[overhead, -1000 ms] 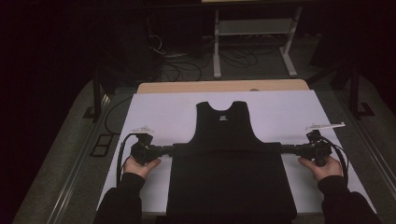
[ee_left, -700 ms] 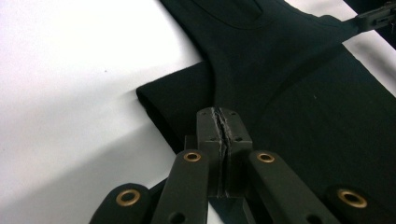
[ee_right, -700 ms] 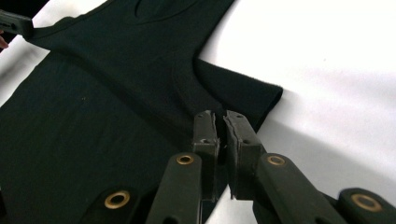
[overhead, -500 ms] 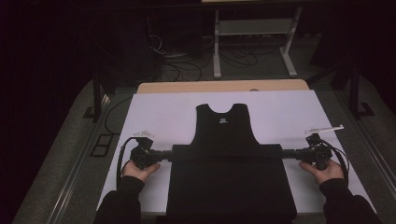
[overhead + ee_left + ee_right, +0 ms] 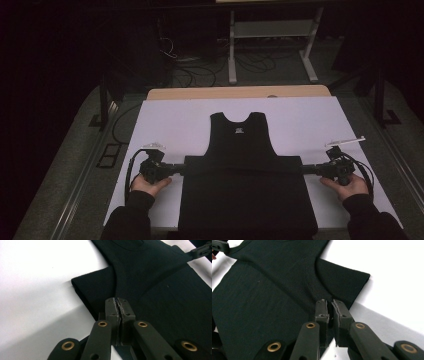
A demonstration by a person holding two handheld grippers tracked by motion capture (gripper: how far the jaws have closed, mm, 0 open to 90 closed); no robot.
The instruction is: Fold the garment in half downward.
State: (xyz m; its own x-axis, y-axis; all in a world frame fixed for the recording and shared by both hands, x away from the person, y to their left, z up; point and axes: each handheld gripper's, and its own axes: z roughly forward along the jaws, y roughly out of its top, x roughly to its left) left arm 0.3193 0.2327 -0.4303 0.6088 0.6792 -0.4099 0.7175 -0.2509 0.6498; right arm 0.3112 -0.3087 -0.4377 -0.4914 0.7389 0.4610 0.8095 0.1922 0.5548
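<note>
Black tee (image 5: pixel 245 195) flat on white table (image 5: pixel 175 120), L claw (image 5: pixel 179 169) & R claw (image 5: pixel 306 170) pinching sleeves

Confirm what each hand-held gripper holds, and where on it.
Both hold the black T-shirt. The left hand-held gripper is shut on its left side edge below the sleeve, and the right hand-held gripper pinches the opposite side edge.

This looks like a lab or recording studio, kept dark. A bench (image 5: pixel 165 120) under a white sheet is the one lit spot. Loose cables (image 5: pixel 200 70) lie on the grey floor behind it, beside a white metal stand (image 5: pixel 272 35) and dark frame legs (image 5: pixel 104 100).
</note>
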